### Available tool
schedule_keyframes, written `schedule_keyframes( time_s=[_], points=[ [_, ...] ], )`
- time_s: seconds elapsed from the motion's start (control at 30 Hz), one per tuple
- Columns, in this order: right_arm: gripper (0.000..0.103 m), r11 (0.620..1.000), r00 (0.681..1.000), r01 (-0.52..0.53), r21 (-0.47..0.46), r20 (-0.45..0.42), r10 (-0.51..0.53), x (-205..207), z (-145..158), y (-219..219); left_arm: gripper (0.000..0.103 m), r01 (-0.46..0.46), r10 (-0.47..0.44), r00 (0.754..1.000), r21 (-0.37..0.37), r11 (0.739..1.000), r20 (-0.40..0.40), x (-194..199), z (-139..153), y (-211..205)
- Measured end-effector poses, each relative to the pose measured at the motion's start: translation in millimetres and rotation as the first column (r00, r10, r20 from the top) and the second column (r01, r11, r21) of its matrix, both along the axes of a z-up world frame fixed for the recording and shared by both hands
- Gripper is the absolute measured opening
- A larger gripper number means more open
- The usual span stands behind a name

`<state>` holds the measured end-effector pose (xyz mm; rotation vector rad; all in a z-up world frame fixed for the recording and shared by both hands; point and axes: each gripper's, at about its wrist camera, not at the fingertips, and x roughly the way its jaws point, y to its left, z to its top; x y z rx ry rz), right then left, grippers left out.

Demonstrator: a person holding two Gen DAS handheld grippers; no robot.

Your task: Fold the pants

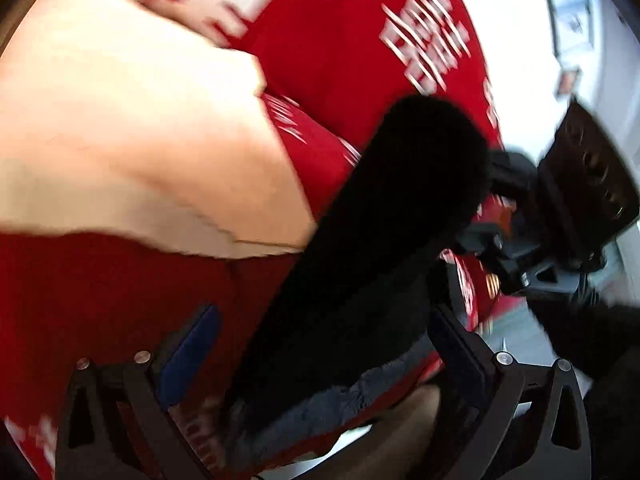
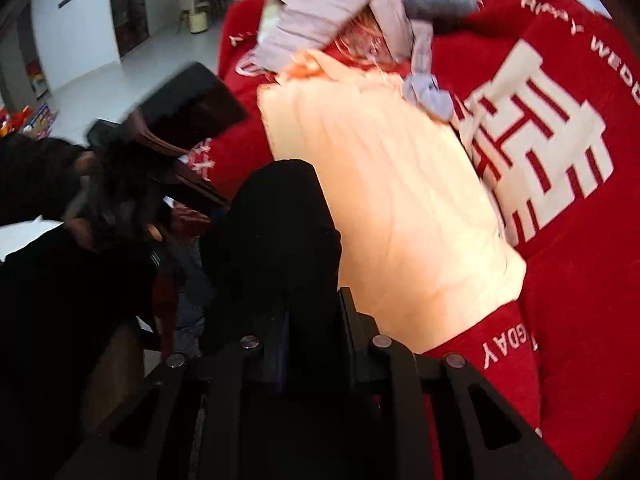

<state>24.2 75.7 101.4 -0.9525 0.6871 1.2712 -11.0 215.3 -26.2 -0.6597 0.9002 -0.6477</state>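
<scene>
Black pants (image 1: 380,208) hang between both grippers above a red bedspread (image 1: 340,40). In the left wrist view my left gripper (image 1: 320,344) has its jaws wide apart, with the black fabric and a grey fleecy lining (image 1: 320,404) lying between them; whether it grips is unclear. The right gripper (image 1: 520,216) shows beyond, blurred, at the other end of the fabric. In the right wrist view my right gripper (image 2: 312,312) is shut on a fold of the black pants (image 2: 280,232). The left gripper (image 2: 152,160) shows blurred at left.
A folded peach garment (image 2: 380,200) lies on the red bedspread (image 2: 580,280) beside the pants. A pile of lilac and grey clothes (image 2: 340,8) sits behind it. White floor (image 2: 132,64) and furniture lie beyond the bed at left.
</scene>
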Motion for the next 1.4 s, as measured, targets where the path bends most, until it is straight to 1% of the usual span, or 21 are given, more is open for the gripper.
schedule_keyframes(
  time_s=[0.07,0.17,0.23,0.27,0.3,0.33,0.37,0.4,0.47,0.5,0.53,0.6,0.67,0.8,0.83,0.93,1.0,1.13,1.23,1.3,1.4],
  points=[
    [0.024,1.0,1.0,0.016,-0.016,-0.008,-0.016,3,-8,7,0.103,0.092,-0.093,0.996,-0.005,0.996,-0.016,11,1,-20],
    [0.028,0.995,0.996,0.084,-0.058,-0.005,-0.085,19,-30,20,0.103,0.129,-0.116,0.99,0.173,0.976,-0.082,22,-2,-50],
    [0.039,0.979,0.976,0.186,-0.084,-0.095,-0.194,42,-38,19,0.088,0.124,-0.093,0.985,0.229,0.965,-0.144,25,-9,-57],
    [0.046,0.964,0.957,0.254,-0.082,-0.12,-0.262,53,-37,13,0.07,0.107,-0.062,0.984,0.279,0.954,-0.167,25,-11,-57],
    [0.049,0.941,0.929,0.332,-0.061,-0.152,-0.337,66,-32,1,0.064,0.098,-0.044,0.982,0.296,0.95,-0.182,25,-12,-56],
    [0.052,0.905,0.888,0.424,-0.029,-0.185,-0.422,78,-25,-17,0.059,0.077,-0.022,0.98,0.274,0.959,-0.198,25,-11,-50],
    [0.064,0.868,0.847,0.496,-0.008,-0.213,-0.486,87,-21,-33,0.049,0.054,0.003,0.977,0.261,0.964,-0.214,24,-10,-44],
    [0.073,0.803,0.774,0.596,0.017,-0.277,-0.569,98,-17,-60,0.044,0.038,0.019,0.972,0.242,0.969,-0.232,24,-9,-39],
    [0.073,0.659,0.61,0.75,0.043,-0.43,-0.666,110,-17,-120,0.041,0.013,0.048,0.97,0.246,0.969,-0.24,21,-4,-37],
    [0.073,0.601,0.549,0.798,0.047,-0.468,-0.693,110,-19,-141,0.039,0.008,0.06,0.971,0.278,0.961,-0.233,19,2,-41],
    [0.073,0.521,0.472,0.852,0.051,-0.508,-0.721,108,-22,-168,0.039,0.006,0.067,0.973,0.313,0.95,-0.221,16,7,-45],
    [0.073,0.437,0.389,0.898,0.046,-0.543,-0.744,104,-30,-194,0.035,0.006,0.075,0.976,0.377,0.926,-0.202,11,15,-54],
    [0.073,0.377,0.328,0.926,0.028,-0.552,-0.767,98,-40,-205,0.032,0.005,0.087,0.975,0.414,0.91,-0.204,11,24,-60],
    [0.073,0.302,0.241,0.952,-0.04,-0.508,-0.827,86,-76,-214,0.027,0.002,0.097,0.975,0.445,0.896,-0.199,6,45,-69],
    [0.073,0.303,0.268,0.953,0.008,-0.49,-0.829,77,-73,-215,0.027,0.002,0.098,0.977,0.463,0.886,-0.191,6,53,-80],
    [0.08,0.347,0.314,0.938,0.016,-0.467,-0.827,44,-73,-215,0.026,-0.004,0.107,0.978,0.503,0.864,-0.177,5,71,-93],
    [0.081,0.396,0.367,0.918,0.022,-0.429,-0.825,17,-76,-215,0.026,-0.009,0.118,0.976,0.512,0.859,-0.182,7,78,-99],
    [0.083,0.45,0.431,0.892,0.035,-0.366,-0.825,-33,-87,-221,0.026,-0.008,0.124,0.975,0.529,0.849,-0.183,11,92,-112],
    [0.085,0.516,0.506,0.856,0.042,-0.276,-0.817,-58,-86,-216,0.025,-0.005,0.113,0.98,0.547,0.837,-0.165,13,107,-129],
    [0.085,0.526,0.517,0.849,0.042,-0.267,-0.813,-59,-86,-217,0.025,0.002,0.092,0.986,0.554,0.833,-0.142,12,120,-141],
    [0.088,0.494,0.477,0.869,0.035,-0.326,-0.816,-48,-86,-222,0.025,0.006,0.064,0.992,0.561,0.828,-0.105,12,138,-159]
  ],
)
